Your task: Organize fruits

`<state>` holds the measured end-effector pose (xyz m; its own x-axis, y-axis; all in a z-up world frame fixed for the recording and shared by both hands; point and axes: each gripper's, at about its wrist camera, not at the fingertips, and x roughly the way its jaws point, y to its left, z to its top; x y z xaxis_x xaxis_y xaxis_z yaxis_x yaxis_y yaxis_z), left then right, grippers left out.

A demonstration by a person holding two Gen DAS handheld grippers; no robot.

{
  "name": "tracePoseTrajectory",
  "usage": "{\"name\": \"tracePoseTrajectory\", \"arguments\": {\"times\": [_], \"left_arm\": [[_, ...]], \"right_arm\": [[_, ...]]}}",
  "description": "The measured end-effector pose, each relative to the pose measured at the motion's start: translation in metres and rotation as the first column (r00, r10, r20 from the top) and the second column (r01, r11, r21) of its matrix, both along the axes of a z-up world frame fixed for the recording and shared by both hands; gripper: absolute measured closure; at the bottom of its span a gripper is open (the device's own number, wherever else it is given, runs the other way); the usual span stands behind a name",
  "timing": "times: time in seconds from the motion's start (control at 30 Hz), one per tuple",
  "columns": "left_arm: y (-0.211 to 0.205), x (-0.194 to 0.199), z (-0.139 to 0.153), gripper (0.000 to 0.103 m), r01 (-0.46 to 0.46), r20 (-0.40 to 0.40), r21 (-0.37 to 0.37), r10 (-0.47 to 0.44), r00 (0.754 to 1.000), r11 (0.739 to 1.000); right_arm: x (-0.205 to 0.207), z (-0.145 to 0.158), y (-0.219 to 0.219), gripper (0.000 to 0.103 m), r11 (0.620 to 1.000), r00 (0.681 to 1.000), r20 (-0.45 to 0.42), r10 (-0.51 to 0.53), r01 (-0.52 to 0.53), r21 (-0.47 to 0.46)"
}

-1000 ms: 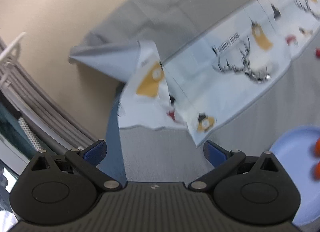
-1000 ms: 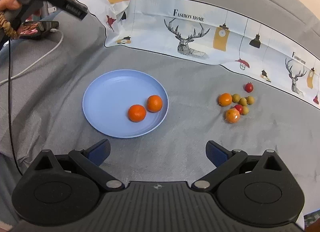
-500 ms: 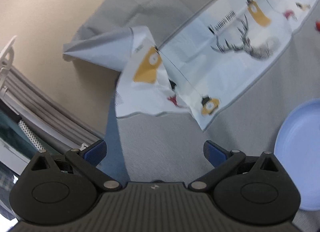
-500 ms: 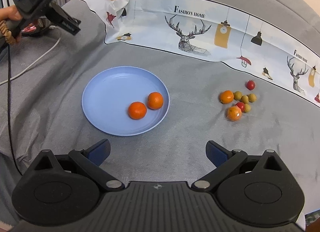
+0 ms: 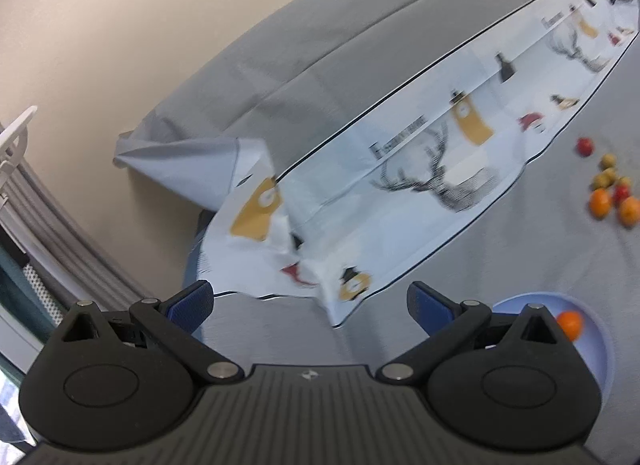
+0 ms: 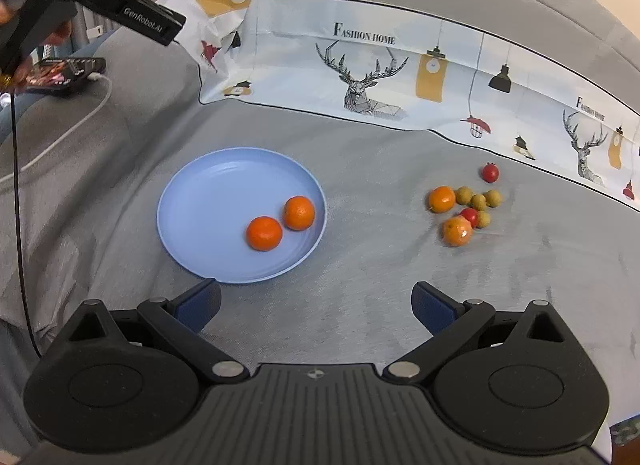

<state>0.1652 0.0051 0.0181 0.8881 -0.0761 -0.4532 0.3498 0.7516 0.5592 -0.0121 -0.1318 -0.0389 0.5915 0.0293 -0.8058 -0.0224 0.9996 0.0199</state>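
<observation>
at the upper left of the right wrist view we see the left gripper (image 6: 170, 27) held up in the air by a hand (image 6: 8, 13), well away from the fruit. just under it a phone (image 6: 60, 73) with a white cable (image 6: 72, 121) lies on the grey cloth (image 6: 360, 153) that covers the surface. in its own view, the left gripper (image 5: 310, 301) has its blue pads spread wide with nothing between them, and it looks toward the folded patterned cloth (image 5: 400, 193) and the wall rather than at the fruit.

moving toward the centre of the right wrist view, the blue plate (image 6: 200, 201) sits left of middle with two oranges (image 6: 264, 233) already on it, touching or nearly touching each other on the plate's right half.

to the right of the plate, well apart from it, lies the loose cluster: two more oranges (image 6: 442, 199), four small yellow-green fruits (image 6: 478, 201) and two small red fruits (image 6: 490, 173), one of the reds a little apart at the upper right of the group, the other tucked among the rest.

at the bottom of the frame, our right gripper (image 6: 316, 301) is wide open and holds nothing. the cluster lies ahead and to the right of it, the plate ahead and to the left. we judge the right gripper the nearer of the two to the loose fruit, so the next pick seems to be ours on that side, likely the near orange (image 6: 456, 231) at the lower edge of the cluster. the fruit is round, so no long axis matters; what matters is closing without nudging the red fruit that touches it.
</observation>
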Motion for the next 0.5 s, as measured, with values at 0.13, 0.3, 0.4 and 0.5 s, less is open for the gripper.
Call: {"name": "tracePoseTrajectory", "arguments": {"times": [0.13, 0.3, 0.4, 0.5], "left_arm": [[-0.011, -0.026, 0.011, 0.000, 0.044, -0.006, -0.049, -0.044, 0.999, 0.998], [-0.021, -0.057, 0.031, 0.000, 0.075, 0.000, -0.127, -0.076, 0.997, 0.989], [-0.027, -0.073, 0.041, 0.000, 0.071, -0.018, -0.187, -0.076, 0.997, 0.980], [-0.034, -0.091, 0.045, 0.000, 0.068, -0.025, -0.226, -0.075, 0.997, 0.972]], "right_arm": [[-0.003, 0.002, -0.008, 0.002, 1.000, 1.000, 0.013, -0.022, 0.022, 0.007], [-0.008, 0.006, -0.018, 0.002, 0.999, 0.999, 0.028, -0.046, 0.046, 0.019], [-0.011, 0.008, -0.024, 0.002, 0.998, 0.997, 0.043, -0.062, 0.061, 0.027], [-0.017, 0.012, -0.032, 0.002, 0.996, 0.995, 0.063, -0.081, 0.079, 0.036]]}}
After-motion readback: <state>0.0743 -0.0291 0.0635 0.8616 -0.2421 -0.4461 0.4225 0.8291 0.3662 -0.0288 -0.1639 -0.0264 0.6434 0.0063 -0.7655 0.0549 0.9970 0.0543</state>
